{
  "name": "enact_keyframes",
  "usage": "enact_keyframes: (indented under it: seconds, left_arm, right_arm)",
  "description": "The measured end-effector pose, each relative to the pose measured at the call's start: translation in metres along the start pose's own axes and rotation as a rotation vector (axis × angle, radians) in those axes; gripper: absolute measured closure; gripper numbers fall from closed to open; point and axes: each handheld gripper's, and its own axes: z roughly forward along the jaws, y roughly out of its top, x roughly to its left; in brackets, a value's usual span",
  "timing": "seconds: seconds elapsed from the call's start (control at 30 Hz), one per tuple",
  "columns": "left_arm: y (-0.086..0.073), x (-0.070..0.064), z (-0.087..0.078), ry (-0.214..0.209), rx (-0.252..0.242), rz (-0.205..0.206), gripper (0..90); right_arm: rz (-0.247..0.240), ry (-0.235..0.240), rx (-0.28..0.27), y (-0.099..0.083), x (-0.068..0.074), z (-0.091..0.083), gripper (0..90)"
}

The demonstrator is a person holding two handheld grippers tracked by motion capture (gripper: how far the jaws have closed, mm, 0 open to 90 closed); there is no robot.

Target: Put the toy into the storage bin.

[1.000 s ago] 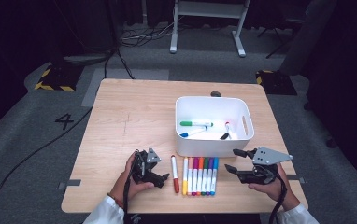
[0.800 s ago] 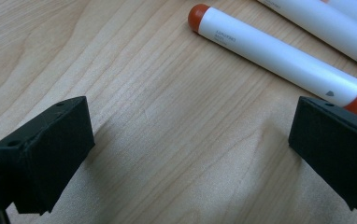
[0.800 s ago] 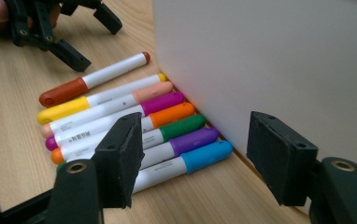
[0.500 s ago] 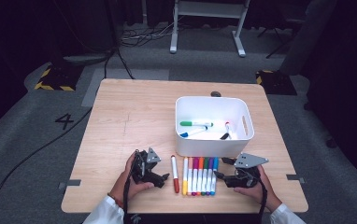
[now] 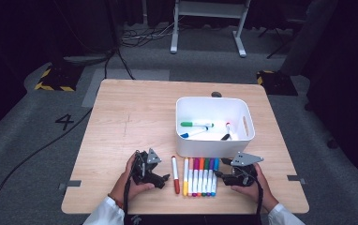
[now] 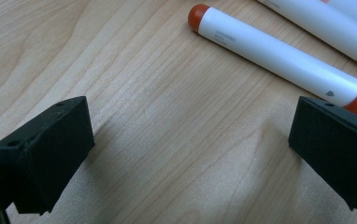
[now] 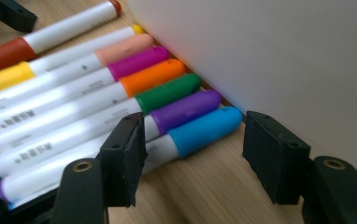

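Blue-capped marker (image 7: 200,132): white barrel, lying flat on table, outermost in the marker row, cap end just short of the white bin wall (image 7: 279,56), touching the purple-capped marker (image 7: 186,111) alongside.

A table (image 5: 135,112) is sitting in the middle of the high view. A bin (image 5: 213,125) is resting on it toward three o'clock from the centre, and a few markers (image 5: 197,124) are lying inside the bin. A row of markers (image 5: 199,176) is lying side by side on the table at six o'clock from the bin, their tips almost touching its wall. One single marker (image 5: 175,174) is lying just apart from the row at its nine o'clock. The left gripper (image 5: 149,169) is sitting at nine o'clock from that single marker. The right gripper (image 5: 235,173) is sitting at three o'clock from the row, its jaws reaching the row's nearest marker (image 7: 200,131).
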Motion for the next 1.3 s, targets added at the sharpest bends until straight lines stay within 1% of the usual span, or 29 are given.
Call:
enact_keyframes:
  seconds: [0.1,0.2,0.37,0.47,0.53,0.63,0.83,1.0,1.07,1.13,1.17,1.23,1.3]
  left_arm:
    - [0.000,0.000,0.000,0.000,-0.001,0.001,0.2]
    - [0.000,0.000,0.000,0.000,0.000,0.000,0.2]
    - [0.000,0.000,0.000,0.000,0.001,0.000,0.1]
    - [0.000,0.000,0.000,0.000,-0.001,0.001,0.2]
    - [0.000,0.000,0.000,0.001,0.000,0.000,0.2]
    - [0.000,0.000,0.000,0.000,0.001,0.001,0.2]
    - [0.000,0.000,0.000,0.000,0.001,0.002,0.2]
    - [0.000,0.000,0.000,0.000,-0.001,0.002,0.1]
    - [0.000,0.000,0.000,0.000,0.000,0.002,0.2]
    - [0.000,0.000,0.000,0.001,0.000,0.001,0.3]
    - [0.000,0.000,0.000,0.001,0.000,0.001,0.3]
    - [0.000,0.000,0.000,0.001,0.000,0.002,0.3]
    - [0.000,0.000,0.000,0.001,0.000,0.002,0.3]
  right_arm:
    - [0.037,0.006,-0.001,-0.002,-0.005,-0.001,40.2]
    - [0.060,0.013,-0.012,-0.003,-0.007,0.000,40.1]
    - [0.048,0.014,-0.015,0.001,-0.003,0.003,39.4]
    - [0.034,0.012,-0.001,0.001,-0.001,0.008,39.2]
    - [0.033,0.006,0.014,-0.001,0.000,0.011,39.2]
    - [0.025,-0.014,0.035,-0.003,-0.002,0.013,41.4]
    - [0.042,-0.023,0.046,-0.008,-0.009,0.008,51.8]
    - [0.048,-0.028,0.045,-0.011,-0.015,0.004,63.5]
    - [0.057,-0.033,0.043,-0.011,-0.018,0.003,65.1]
    - [0.067,-0.046,0.042,-0.012,-0.021,0.002,68.5]
    - [0.071,-0.054,0.042,-0.012,-0.022,0.002,68.6]
    - [0.075,-0.053,0.039,-0.013,-0.024,0.002,70.6]
    - [0.073,-0.063,0.046,-0.012,-0.024,0.001,72.5]
